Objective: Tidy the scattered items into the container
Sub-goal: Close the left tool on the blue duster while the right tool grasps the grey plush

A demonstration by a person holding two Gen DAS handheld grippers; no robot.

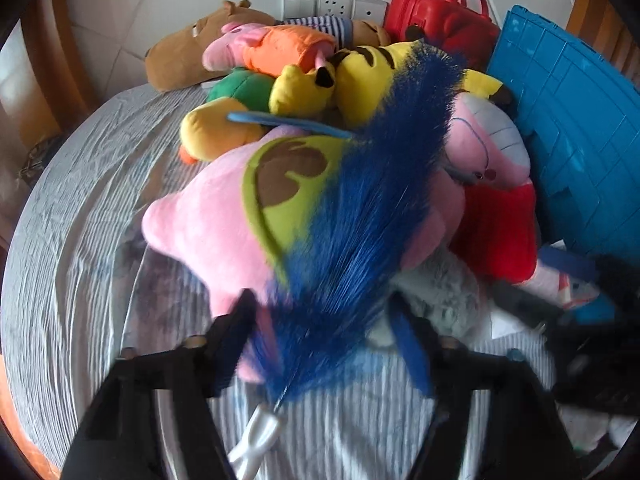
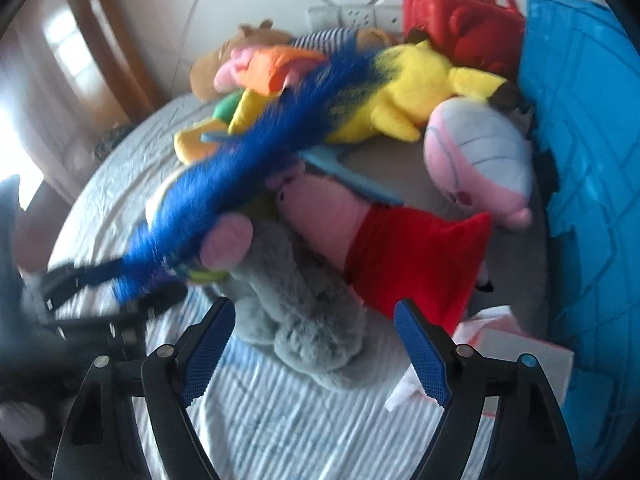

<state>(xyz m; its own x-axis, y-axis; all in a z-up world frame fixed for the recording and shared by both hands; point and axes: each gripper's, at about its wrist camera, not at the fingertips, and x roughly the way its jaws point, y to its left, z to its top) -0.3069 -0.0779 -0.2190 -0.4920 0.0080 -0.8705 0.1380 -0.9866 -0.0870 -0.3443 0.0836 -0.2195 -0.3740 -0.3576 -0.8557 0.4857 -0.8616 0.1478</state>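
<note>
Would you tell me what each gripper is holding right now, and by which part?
The left gripper holds the blue duster at the base of its bristles, just above the white handle. The right gripper is open and holds nothing.

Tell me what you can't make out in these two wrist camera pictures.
Left wrist view: whether the left gripper pinches the fluffy blue duster; motion blur.
Both views: inside of the blue plastic crate; only its ribbed wall shows.
Left wrist view: front of the pink star-shaped plush; duster covers it.
</note>
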